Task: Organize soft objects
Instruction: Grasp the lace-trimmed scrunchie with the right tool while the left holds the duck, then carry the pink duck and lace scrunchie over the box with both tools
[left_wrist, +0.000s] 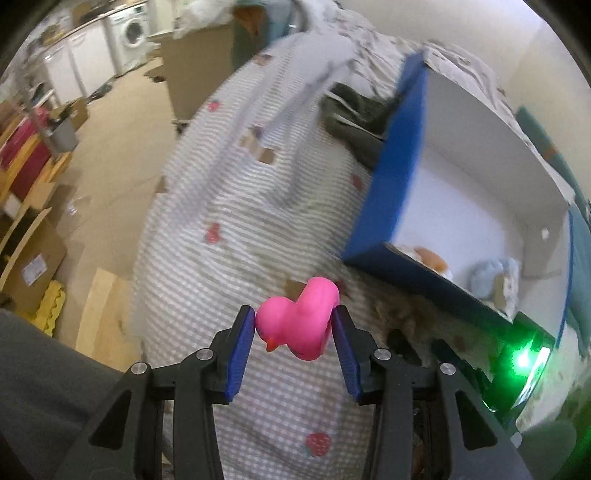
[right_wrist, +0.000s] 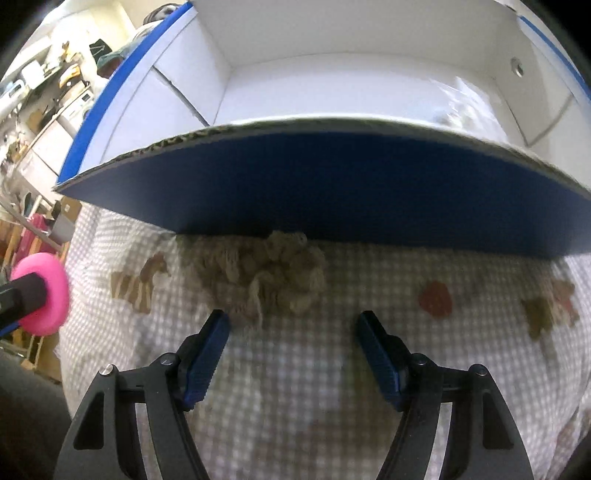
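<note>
A pink rubber duck (left_wrist: 297, 321) hangs above the checked bedspread (left_wrist: 221, 206), with my left gripper (left_wrist: 295, 325) shut on its sides. The same pink duck (right_wrist: 44, 295) shows at the far left of the right wrist view, clamped by the left gripper's finger. My right gripper (right_wrist: 293, 325) stands open just above the bedspread (right_wrist: 295, 387), nothing between its pads. A tan curly soft toy (right_wrist: 266, 277) lies right ahead of its fingertips, against the blue wall of a box (right_wrist: 332, 199). The blue box (left_wrist: 391, 177) has a white inside holding an orange toy (left_wrist: 430, 258) and a light blue plush (left_wrist: 491, 277).
A dark green cloth (left_wrist: 354, 114) lies on the bed behind the box. Left of the bed is a floor with cardboard boxes (left_wrist: 33, 251) and a washing machine (left_wrist: 131, 33) far back. A green light (left_wrist: 524, 358) glows on the right gripper at lower right.
</note>
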